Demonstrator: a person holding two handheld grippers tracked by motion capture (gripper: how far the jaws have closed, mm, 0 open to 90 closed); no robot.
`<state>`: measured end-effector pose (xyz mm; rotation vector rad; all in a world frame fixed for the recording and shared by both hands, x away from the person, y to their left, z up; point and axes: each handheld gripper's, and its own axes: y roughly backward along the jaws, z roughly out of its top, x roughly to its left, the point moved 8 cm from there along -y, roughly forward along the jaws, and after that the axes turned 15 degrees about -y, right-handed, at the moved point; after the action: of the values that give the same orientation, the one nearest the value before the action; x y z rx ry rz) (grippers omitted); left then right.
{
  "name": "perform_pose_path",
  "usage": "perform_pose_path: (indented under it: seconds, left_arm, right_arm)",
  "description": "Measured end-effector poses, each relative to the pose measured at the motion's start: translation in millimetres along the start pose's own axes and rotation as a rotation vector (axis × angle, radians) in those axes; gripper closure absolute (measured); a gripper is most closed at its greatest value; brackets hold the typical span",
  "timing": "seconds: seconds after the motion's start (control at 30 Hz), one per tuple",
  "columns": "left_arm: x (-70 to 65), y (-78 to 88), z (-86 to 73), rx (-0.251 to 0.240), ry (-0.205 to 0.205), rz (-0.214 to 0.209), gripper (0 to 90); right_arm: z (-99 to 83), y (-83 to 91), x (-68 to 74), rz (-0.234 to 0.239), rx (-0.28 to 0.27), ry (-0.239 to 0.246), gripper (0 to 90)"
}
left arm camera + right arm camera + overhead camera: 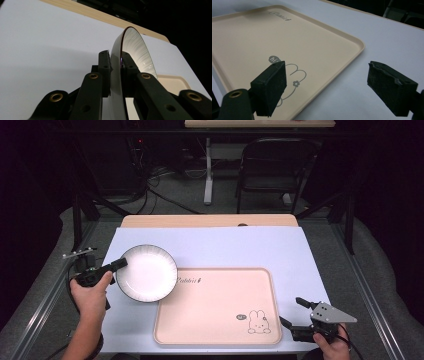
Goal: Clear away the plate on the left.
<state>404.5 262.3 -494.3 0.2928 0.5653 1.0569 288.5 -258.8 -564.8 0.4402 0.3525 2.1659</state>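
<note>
White and dark-rimmed, the plate point(147, 272) is pinched by its edge in the left tool point(120, 264), whose jaws are closed tight on the rim, one pad on the underside and one on the ribbed inner face. In the left gripper view the plate point(132, 53) rises edge-on straight ahead of that tool point(115, 72), lifted clear of the pale blue sheet point(45, 50) below it. From above, the plate extends away from the left tool toward the pink tray point(215, 307), its far edge overlapping the tray's near corner beside the printed lettering. A hand point(90, 292) grips the left tool from behind. The right tool point(295, 312) is held just off the tray's opposite corner, jaws spread wide with nothing between them. In the right gripper view its two black pads point(270, 87) frame the tray's rounded corner point(352, 47), and the printed bunny point(293, 75) lies just past the one pad, while bare sheet lies under the other. Both tools are well apart, the tray lying between them on the desk point(210, 221).
</note>
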Motion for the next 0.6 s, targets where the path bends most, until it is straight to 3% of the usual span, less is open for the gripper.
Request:
perform_pose_path:
  seconds: [0.27, 0.6]
  left_arm:
    - [-18.2, -16.1, -0.9, 0.016, -0.021, -0.039, 81.6]
    - [-53.0, -41.9, -0.4, 0.037, -0.052, -0.112, 81.5]
  right_arm:
    - [-0.1, 0.0, 0.1, 0.001, 0.001, 0.000, 15.1]
    - [0.0, 0.1, -0.1, 0.001, 0.000, 0.000, 15.1]
